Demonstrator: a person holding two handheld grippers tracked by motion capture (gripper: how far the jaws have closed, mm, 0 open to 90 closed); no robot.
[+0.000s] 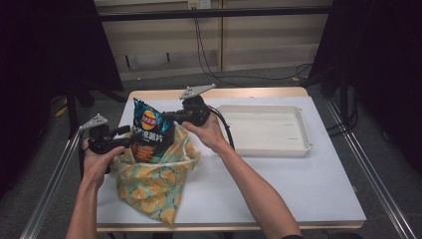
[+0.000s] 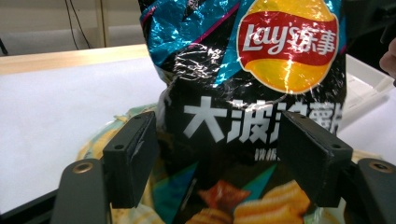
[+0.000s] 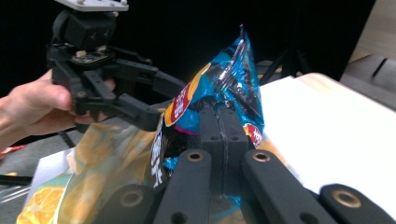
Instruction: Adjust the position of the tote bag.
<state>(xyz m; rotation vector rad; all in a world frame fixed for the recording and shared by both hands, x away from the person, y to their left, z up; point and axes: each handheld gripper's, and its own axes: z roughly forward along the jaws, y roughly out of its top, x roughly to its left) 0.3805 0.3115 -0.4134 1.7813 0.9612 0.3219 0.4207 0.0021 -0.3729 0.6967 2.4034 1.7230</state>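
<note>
A chip bag (image 1: 148, 130) stands upright, half out of a yellow patterned cloth bag (image 1: 154, 186) left of a white tray (image 1: 266, 130). The right gripper (image 3: 223, 135) pinches the chip bag's edge, jaws pressed together. The left gripper (image 2: 217, 154) has its jaws spread around the chip bag, not pressing.

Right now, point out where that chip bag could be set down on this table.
The white tray lies bare at the right rear. Bare tabletop stretches between the tray's front rim and the near edge, right of the right forearm. The left side is crowded: the patterned cloth bag, the chip bag and both tools sit there.
</note>
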